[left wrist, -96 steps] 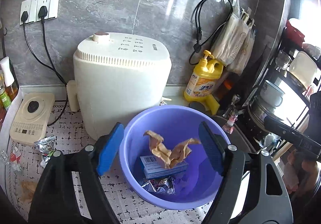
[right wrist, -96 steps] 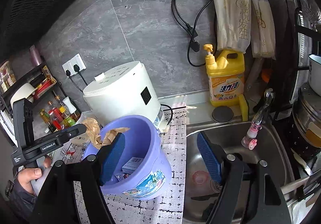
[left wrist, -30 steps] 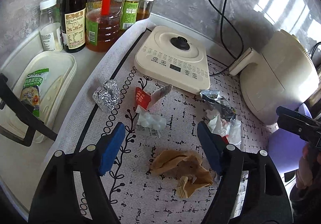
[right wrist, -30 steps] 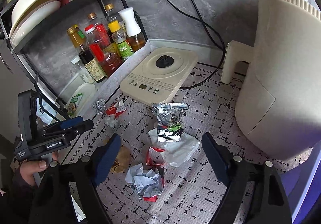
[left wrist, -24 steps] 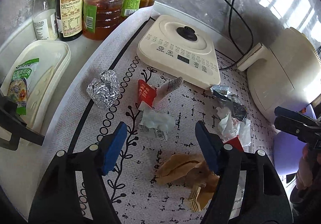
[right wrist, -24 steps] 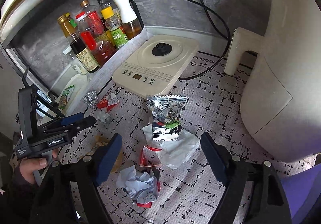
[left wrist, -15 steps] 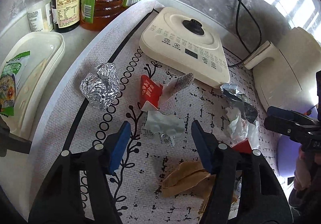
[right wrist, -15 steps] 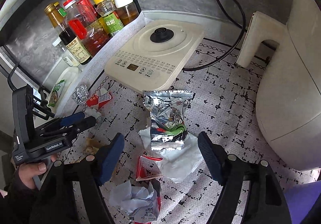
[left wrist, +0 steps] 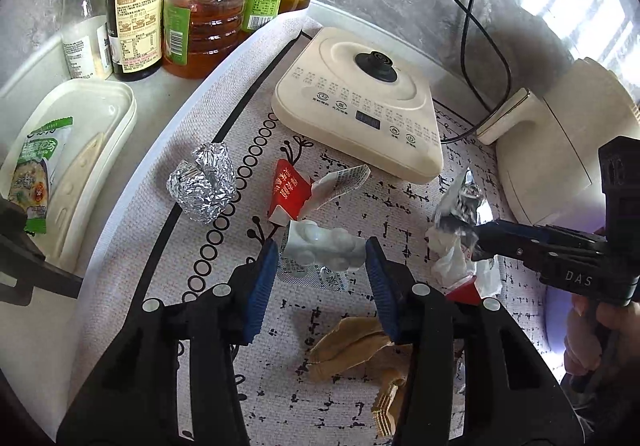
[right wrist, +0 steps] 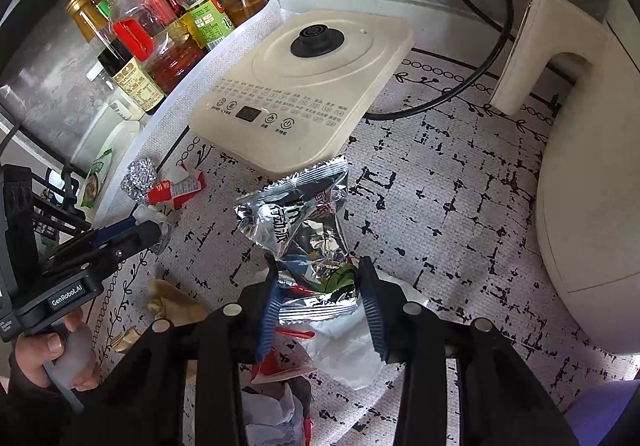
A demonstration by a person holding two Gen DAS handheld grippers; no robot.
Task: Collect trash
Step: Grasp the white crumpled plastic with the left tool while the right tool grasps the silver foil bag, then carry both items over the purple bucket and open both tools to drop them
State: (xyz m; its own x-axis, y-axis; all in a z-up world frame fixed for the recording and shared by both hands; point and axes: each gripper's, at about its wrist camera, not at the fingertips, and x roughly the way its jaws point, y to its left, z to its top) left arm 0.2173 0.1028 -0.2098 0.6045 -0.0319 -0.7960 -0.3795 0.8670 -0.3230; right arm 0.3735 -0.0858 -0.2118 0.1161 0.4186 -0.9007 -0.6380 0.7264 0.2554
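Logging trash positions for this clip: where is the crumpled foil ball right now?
The crumpled foil ball lies on the patterned mat at its left edge, left of the red torn packet; in the right wrist view it sits far left, below the bottles.

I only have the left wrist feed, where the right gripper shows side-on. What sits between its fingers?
Observer: The right gripper straddles the lower end of the silver snack wrapper, a pad at each side.
Operator: Anything under the wrapper?
Observer: White paper, with a torn red packet beside it.
Operator: More trash nearer that camera?
Observer: Yes, a crumpled white wad at the bottom edge.
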